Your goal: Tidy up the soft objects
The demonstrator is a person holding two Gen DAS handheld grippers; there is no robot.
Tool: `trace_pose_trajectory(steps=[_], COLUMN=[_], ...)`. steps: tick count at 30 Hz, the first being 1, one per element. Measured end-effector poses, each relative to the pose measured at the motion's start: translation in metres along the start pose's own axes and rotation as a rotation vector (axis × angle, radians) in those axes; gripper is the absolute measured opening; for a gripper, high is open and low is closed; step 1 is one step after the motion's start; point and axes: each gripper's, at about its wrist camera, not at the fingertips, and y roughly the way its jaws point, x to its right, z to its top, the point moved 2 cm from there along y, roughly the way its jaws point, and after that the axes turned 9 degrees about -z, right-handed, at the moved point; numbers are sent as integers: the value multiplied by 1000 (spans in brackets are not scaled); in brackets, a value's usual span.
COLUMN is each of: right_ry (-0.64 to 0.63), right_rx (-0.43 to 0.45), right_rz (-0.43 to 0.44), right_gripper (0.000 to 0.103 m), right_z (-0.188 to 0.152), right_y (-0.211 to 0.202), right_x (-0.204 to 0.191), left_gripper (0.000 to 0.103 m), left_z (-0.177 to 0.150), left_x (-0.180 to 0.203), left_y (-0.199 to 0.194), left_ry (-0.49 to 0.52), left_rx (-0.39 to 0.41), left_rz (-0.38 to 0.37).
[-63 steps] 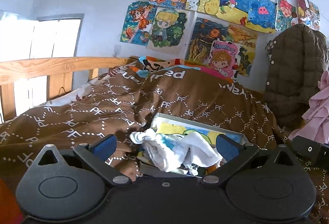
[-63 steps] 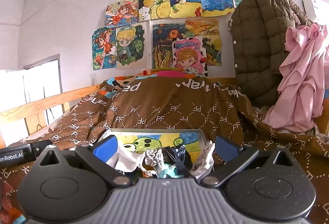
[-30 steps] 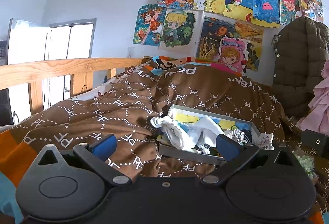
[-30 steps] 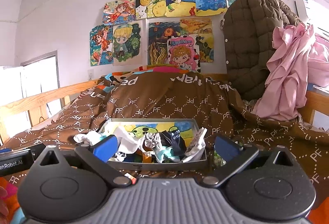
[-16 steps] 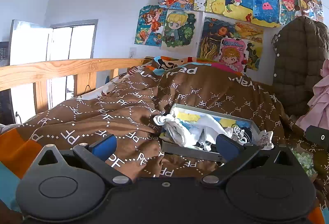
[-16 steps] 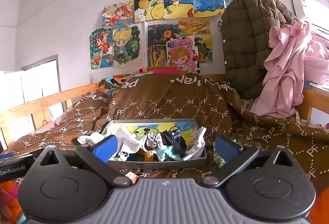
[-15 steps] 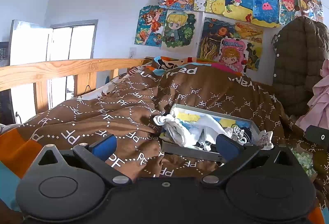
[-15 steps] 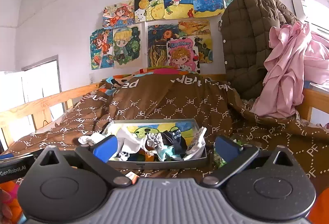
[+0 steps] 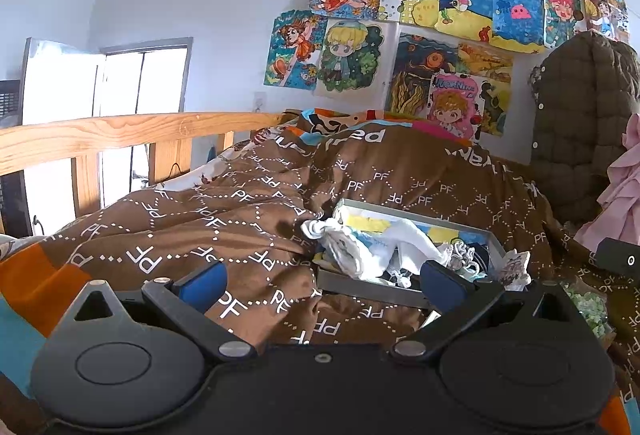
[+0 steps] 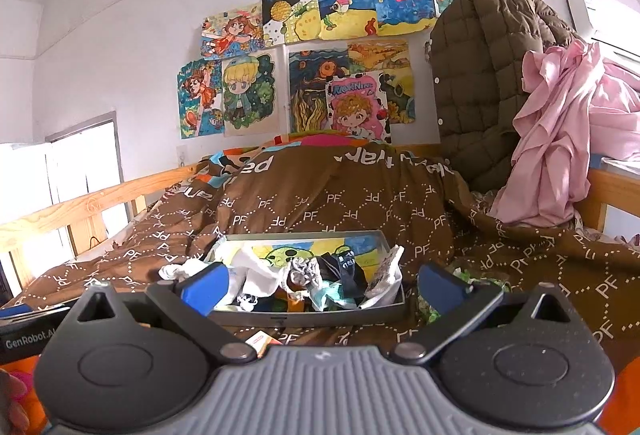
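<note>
Room: bedroom with a pale wall hung with colourful drawings [image 10: 320, 67]; a brown quilt [image 10: 328, 211] printed with "PF" covers the bed.
Landmark: a shallow grey tray [image 10: 312, 315] lying on the quilt; every place below is given from it.
Left gripper [image 9: 322, 277]: blue-padded fingers [image 9: 202, 281] spread wide with nothing between them, held on the near side of the tray and towards its left end, clear of it.
Right gripper [image 10: 320, 281]: fingers [image 10: 440, 281] likewise wide apart and empty, on the near side of the tray, which shows framed between them.
Soft objects: a jumble of socks [image 10: 304, 281] sits inside the tray, white ones at the left, a grey-and-white ruffled one at the middle, dark and teal ones beside it.
White sock [image 9: 332, 235]: draped over the tray's left rim, its knotted end hanging outside onto the quilt.
Patterned sock [image 10: 386, 275]: leaning up against the tray's right wall, poking above the rim.
Tray floor: a yellow, green and blue cartoon print shows at the far side, bare of socks.
Green crumpled thing [image 9: 588, 309]: on the quilt just past the tray's right end; what it is cannot be told.
Wooden rail [image 9: 120, 135]: runs along the bed's edge, well left of the tray.
Brown puffer coat [image 10: 492, 83] and pink cloth [image 10: 560, 139]: hanging well beyond the tray, to its right.
</note>
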Motion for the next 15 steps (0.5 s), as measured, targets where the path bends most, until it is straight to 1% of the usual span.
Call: trace_pose_trajectory(steps=[10,15], right_ry=[-8,-11], right_rx=[-21,-37], right_rz=[-3,-13], right_gripper=[103,103], right_z=[-7,-12], right_y=[-5,-10], right_x=[-1,-1], left_gripper=[102,102], left_z=[-5,-11], left_x=[-1,0], left_y=[-5,-8], left_ry=[-8,4], left_rx=[-40,-65], left_rz=[1,9])
